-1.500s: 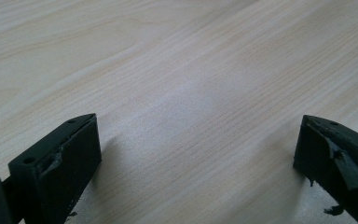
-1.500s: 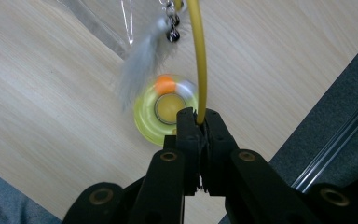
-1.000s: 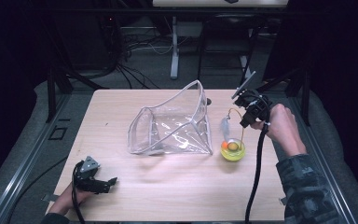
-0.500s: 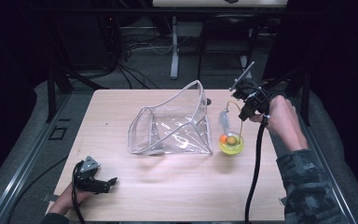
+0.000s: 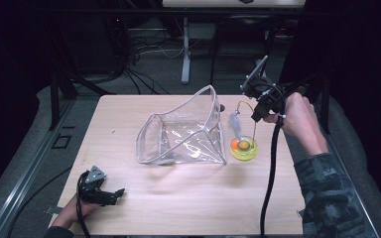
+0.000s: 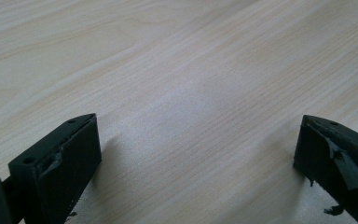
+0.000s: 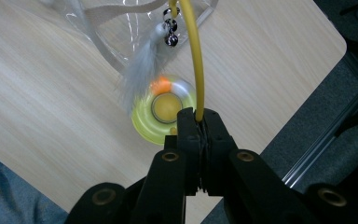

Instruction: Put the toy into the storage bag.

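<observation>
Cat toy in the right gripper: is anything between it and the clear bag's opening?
Nothing visible. The right gripper pinches the yellow wire of the cat toy, and bare table separates it from the clear bag.

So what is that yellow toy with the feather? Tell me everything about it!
It looks like a cat toy: a round, see-through yellow base with an orange ball and a tan disc in the middle. A thin yellow wire curves up from it, and a fluffy grey-white feather hangs from a small metal clip at the wire's end. The right gripper is shut on the wire. The base sits by the clear plastic bag, over the wooden table; whether it touches the table I cannot tell.
</observation>
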`<act>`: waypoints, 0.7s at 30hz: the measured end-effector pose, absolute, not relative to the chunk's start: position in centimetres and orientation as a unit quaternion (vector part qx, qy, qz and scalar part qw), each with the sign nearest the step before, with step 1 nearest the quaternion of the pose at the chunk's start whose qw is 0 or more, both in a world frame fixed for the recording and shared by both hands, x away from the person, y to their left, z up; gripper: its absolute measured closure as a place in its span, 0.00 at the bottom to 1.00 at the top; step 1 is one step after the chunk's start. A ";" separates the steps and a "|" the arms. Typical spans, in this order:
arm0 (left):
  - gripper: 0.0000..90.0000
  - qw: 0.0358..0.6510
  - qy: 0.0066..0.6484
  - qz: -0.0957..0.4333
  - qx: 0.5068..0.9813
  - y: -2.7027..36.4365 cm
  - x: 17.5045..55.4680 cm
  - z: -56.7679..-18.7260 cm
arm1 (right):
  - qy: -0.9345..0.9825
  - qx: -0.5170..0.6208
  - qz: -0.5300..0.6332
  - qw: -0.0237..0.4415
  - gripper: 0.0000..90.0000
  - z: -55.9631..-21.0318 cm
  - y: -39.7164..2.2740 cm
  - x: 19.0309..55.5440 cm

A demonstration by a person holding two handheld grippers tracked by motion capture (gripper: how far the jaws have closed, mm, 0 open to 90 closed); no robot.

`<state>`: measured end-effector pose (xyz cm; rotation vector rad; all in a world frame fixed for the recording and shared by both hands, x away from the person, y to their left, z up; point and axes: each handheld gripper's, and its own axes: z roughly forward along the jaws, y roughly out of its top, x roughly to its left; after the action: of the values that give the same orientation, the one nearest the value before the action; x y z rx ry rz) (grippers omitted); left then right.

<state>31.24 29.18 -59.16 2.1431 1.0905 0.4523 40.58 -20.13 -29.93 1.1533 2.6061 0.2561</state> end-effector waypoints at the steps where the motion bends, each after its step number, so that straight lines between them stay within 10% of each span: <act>1: 0.00 0.341 0.419 0.174 0.824 29.2 31.2 -59.2 | 0.902 0.400 0.089 0.139 0.98 -29.7 -20.0 40.6; 21: 0.00 0.342 0.420 0.176 0.822 29.2 31.2 -59.2 | 0.900 0.395 0.092 0.161 0.98 -26.9 -19.2 40.8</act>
<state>31.22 29.15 -59.20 2.1376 1.0907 0.4567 40.80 -19.18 -26.88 1.1269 2.5695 0.2617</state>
